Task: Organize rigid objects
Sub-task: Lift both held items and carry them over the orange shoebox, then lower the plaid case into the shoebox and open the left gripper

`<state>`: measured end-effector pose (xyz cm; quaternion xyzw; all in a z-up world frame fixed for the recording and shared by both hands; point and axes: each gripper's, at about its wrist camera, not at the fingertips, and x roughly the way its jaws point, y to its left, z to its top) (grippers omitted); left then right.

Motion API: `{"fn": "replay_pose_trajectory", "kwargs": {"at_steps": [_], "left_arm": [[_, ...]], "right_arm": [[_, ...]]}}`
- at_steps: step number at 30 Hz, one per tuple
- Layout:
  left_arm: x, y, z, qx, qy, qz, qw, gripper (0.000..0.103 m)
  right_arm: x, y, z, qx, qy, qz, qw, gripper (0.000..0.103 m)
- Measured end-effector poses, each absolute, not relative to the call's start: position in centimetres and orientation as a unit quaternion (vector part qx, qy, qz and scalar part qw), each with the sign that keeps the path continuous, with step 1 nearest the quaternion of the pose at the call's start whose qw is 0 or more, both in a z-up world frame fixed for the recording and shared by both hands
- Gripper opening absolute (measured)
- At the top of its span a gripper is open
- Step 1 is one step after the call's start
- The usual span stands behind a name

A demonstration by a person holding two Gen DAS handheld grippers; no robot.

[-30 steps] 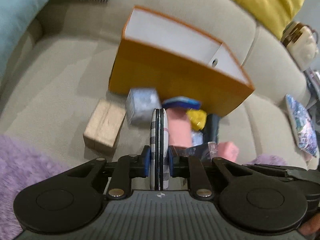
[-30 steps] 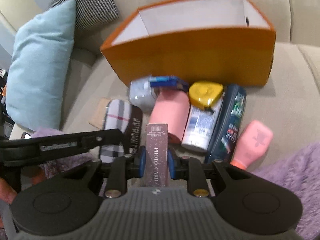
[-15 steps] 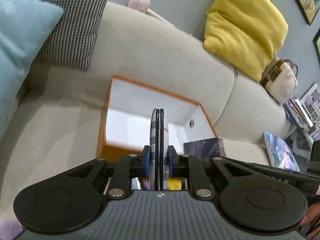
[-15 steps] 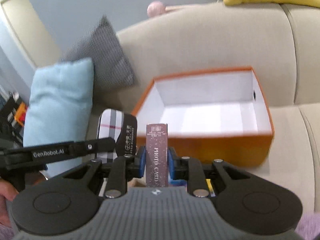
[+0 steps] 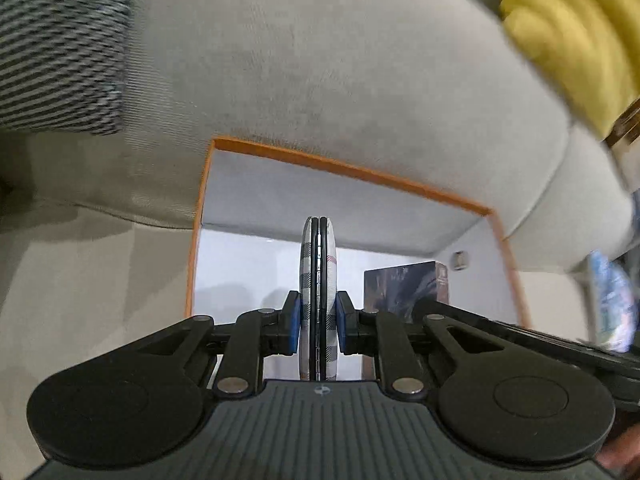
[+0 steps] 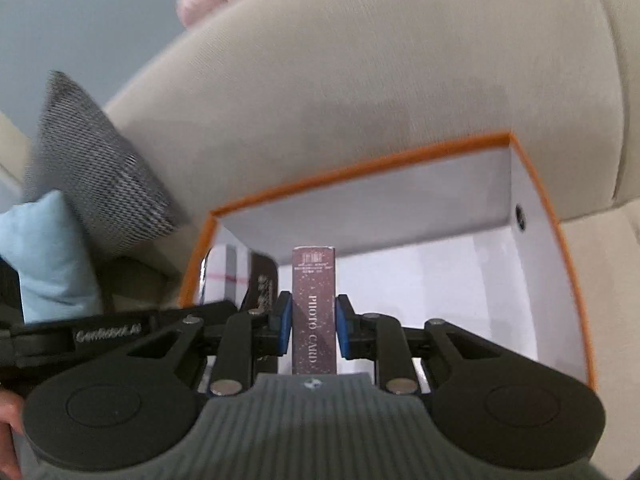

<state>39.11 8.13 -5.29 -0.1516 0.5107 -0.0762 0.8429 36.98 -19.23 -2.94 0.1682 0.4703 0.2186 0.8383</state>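
both tilt down over the orange box [image 5: 400, 178]: left gripper [image 5: 318, 322] clamps a plaid case [image 5: 318, 264], right gripper [image 6: 313, 328] a photo card box [image 6: 313, 304].

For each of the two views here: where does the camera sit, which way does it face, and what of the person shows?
Left wrist: sits on the left gripper, looks down into the orange box on the sofa; holds a plaid case.
Right wrist: sits on the right gripper, same direction, holding a photo card box; a hand shows at the left edge.
Shared: the orange box, the sofa back, both held items, the checked cushion.
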Motion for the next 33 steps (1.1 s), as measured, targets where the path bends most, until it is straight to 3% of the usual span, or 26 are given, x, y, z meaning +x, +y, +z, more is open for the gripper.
{"fn": "replay_pose_trajectory", "kwargs": {"at_steps": [11, 21, 24, 33], "left_arm": [[44.1, 3.6, -10.3, -0.057, 0.554, -0.038, 0.830, 0.020], [43.3, 0.7, -9.3, 0.020, 0.528, -0.029, 0.848, 0.027], [42.1, 1.6, -7.5, 0.005, 0.503, -0.045, 0.863, 0.034], [37.9, 8.4, -3.4, -0.084, 0.447, -0.021, 0.890, 0.034]], "right_arm": [[42.2, -18.1, -7.3, 0.168, 0.516, 0.213, 0.813, 0.023], [43.6, -16.3, -7.5, 0.170, 0.525, 0.216, 0.806, 0.023], [43.8, -15.8, -7.4, 0.168, 0.526, 0.218, 0.805, 0.023], [44.7, -12.9, -7.4, 0.148, 0.542, 0.197, 0.804, 0.023]]}}
